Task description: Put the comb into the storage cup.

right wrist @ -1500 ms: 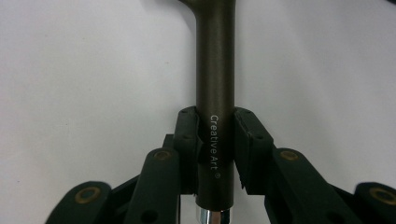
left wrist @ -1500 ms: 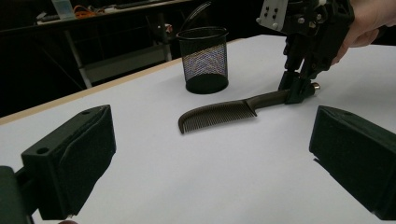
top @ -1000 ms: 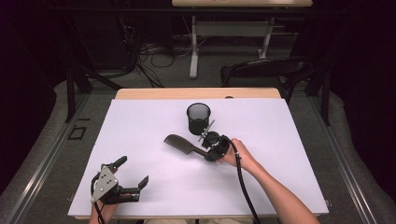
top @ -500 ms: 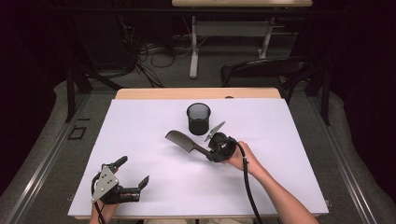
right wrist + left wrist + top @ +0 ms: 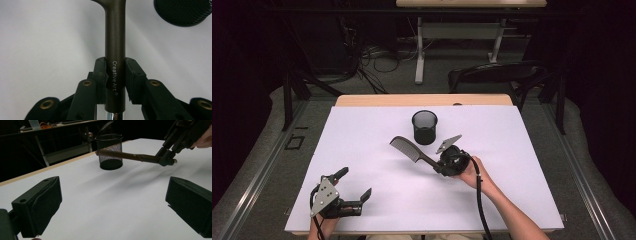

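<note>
The right tongs (image 5: 443, 166), clamped on the comb (image 5: 408, 148) handle, have lifted it off the table (image 5: 512, 190) toward the mesh cup (image 5: 424, 127) just ahead, ready for dropping in. The left tongs (image 5: 354, 185) rest open, well apart.

A white desk (image 5: 522, 165) fills the frame's centre. A dark chair (image 5: 497, 75) stands behind it at upper right. Cables (image 5: 372, 60) tangle on the floor at upper left.
</note>
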A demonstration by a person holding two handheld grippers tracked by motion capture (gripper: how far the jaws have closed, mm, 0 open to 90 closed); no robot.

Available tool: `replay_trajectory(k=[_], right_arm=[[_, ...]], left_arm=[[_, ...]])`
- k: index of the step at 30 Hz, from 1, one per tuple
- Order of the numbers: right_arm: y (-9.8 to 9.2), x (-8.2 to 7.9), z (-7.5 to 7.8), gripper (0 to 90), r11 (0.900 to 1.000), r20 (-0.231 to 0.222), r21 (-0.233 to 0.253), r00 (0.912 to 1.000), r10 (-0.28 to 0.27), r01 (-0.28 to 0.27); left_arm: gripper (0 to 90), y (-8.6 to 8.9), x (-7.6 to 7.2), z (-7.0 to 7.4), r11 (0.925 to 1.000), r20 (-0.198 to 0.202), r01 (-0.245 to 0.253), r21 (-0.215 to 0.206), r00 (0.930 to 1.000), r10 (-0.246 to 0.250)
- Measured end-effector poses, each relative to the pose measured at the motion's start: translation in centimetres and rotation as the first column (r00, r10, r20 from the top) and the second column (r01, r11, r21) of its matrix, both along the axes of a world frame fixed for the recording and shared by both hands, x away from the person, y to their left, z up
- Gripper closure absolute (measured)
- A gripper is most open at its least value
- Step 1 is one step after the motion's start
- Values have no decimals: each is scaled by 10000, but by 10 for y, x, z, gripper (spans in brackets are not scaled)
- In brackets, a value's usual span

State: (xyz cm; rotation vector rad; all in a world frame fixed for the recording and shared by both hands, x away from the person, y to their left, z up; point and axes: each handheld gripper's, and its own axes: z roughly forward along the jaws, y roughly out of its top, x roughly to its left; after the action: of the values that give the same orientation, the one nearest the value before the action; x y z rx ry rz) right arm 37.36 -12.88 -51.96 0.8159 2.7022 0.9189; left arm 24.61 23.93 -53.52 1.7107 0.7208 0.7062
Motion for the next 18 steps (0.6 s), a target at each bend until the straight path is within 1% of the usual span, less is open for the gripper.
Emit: replay_trajectory(k=[9, 14, 16, 18], right_arm=[[-6, -4, 0, 730, 9991, 440, 422, 9990, -70, 51], [-10, -7, 3, 729, 9979, 648, 641, 9978, -106, 64], [-11, -8, 4, 729, 9972, 795, 738, 9967, -152, 93], [-12, -9, 5, 730, 9962, 815, 852, 9964, -249, 179]], left_arm=[[6, 0, 0, 0, 10000, -15, 20, 0, 10000, -20], [6, 0, 0, 0, 10000, -9, 4, 3, 10000, -4], [6, 0, 0, 0, 10000, -13, 21, 12, 10000, -21], [6, 0, 0, 0, 10000, -10, 19, 26, 10000, -19]])
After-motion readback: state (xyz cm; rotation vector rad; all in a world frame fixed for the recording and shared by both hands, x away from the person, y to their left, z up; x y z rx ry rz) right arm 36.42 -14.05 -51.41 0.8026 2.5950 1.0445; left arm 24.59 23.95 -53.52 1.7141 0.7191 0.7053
